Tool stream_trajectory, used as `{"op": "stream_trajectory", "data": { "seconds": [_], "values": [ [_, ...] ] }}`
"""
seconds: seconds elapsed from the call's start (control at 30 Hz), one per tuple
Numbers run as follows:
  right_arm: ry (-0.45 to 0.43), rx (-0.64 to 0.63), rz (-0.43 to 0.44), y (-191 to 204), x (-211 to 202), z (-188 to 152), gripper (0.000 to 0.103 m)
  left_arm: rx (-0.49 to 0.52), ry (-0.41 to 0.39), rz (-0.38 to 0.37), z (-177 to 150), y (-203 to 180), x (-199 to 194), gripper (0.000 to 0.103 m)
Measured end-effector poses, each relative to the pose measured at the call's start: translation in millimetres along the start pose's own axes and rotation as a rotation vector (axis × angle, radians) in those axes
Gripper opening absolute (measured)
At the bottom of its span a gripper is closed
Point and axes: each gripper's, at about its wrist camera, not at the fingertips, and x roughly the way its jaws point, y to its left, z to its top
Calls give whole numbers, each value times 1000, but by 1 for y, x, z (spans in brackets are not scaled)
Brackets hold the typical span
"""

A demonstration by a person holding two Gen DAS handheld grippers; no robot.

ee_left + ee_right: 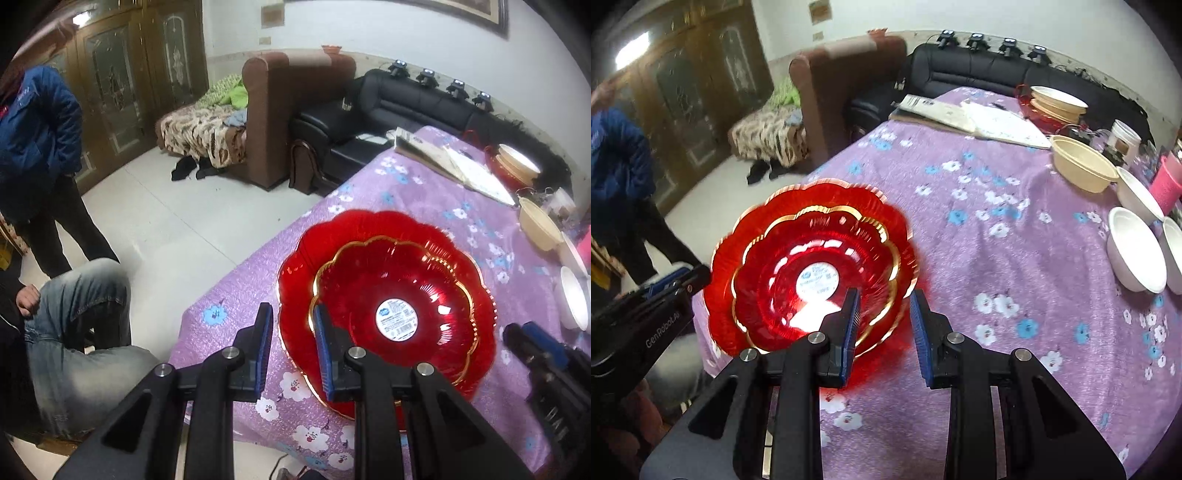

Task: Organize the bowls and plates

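With both tongs, left (293, 321) and right (882, 308), parted and gripping nothing, a rim nudge threatens. The stacked red plates (388, 295) sit near the surface's (424, 184) left edge and could slide off.

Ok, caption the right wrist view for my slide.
Open right claw straddling the rim of the nested red scalloped glass plates on the purple floral tablecloth.

Two red scalloped glass plates (388, 295) with gold rims sit nested near the table's left edge, a round white label at the centre. A beige bowl (1082, 168) and white bowls (1136, 249) stand upright along the right edge; more bowls (1058, 105) are stacked at the far end.
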Motion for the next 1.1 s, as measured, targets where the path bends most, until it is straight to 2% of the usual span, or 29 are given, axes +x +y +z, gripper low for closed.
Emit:
{"op": "stream_trajectory", "data": {
  "seconds": [0.43, 0.5, 0.57, 0.63, 0.7, 0.8, 0.87, 0.97, 1.1],
  "values": [
    [-57, 178, 19, -79, -16, -5, 28, 95, -100, -58, 0, -52, -39, 24],
    [-69, 189, 31, -90, -19, -7, 28, 111, -112, -69, -1, -64, -45, 29],
    [-88, 196, 32, -101, -25, -9, 28, 128, -120, -88, 0, -76, -49, 43],
    [-114, 201, 50, -118, -35, -12, 28, 153, -111, -126, 0, -93, -51, 55],
    [-146, 205, 60, -140, -48, -16, 28, 193, -96, -172, -2, -115, -51, 56],
    [-208, 240, 5, -178, -72, -24, 28, 273, -45, -263, -5, -157, -48, 56],
    [-254, 298, -18, -215, -92, -32, 27, 320, 3, -332, -7, -188, -45, 56],
    [-299, 406, -45, -267, -117, -44, 28, 370, 36, -381, -11, -227, -43, 57],
    [-332, 539, -48, -316, -133, -54, 46, 402, 31, -392, -7, -270, -41, 61]
  ]
}}
